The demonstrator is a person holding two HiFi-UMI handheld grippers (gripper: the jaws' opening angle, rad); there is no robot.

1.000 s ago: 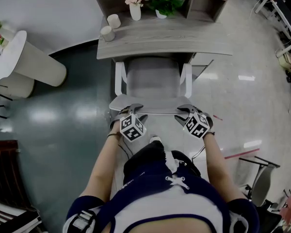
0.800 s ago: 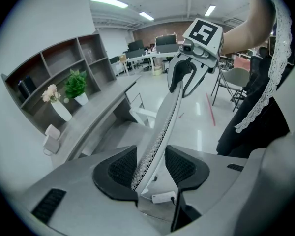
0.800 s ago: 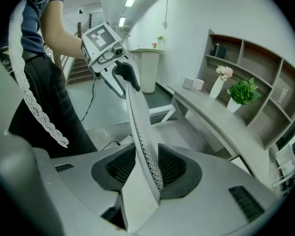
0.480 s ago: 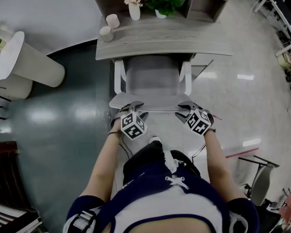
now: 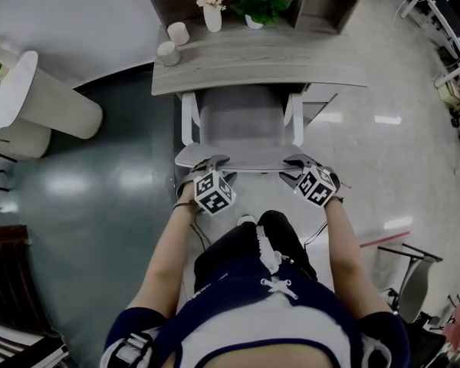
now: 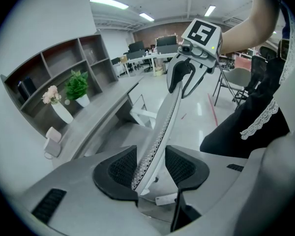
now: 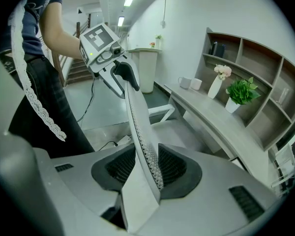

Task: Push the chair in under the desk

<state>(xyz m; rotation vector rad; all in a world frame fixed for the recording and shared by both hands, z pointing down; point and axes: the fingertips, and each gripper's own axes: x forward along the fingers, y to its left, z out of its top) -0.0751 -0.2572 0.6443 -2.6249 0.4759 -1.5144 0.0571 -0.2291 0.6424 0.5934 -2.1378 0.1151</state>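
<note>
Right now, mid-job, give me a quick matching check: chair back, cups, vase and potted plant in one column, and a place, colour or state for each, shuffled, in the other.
Column one:
1. chair back
2. cups
3. vase
4. potted plant

Column two:
A. green leaves, white pot
B. clamped at its top edge by the left gripper and the right gripper
C. a pair at the left end of the desk in the head view
D. white, holds pink flowers

Pairs: 1-B, 2-C, 3-D, 4-A.
</note>
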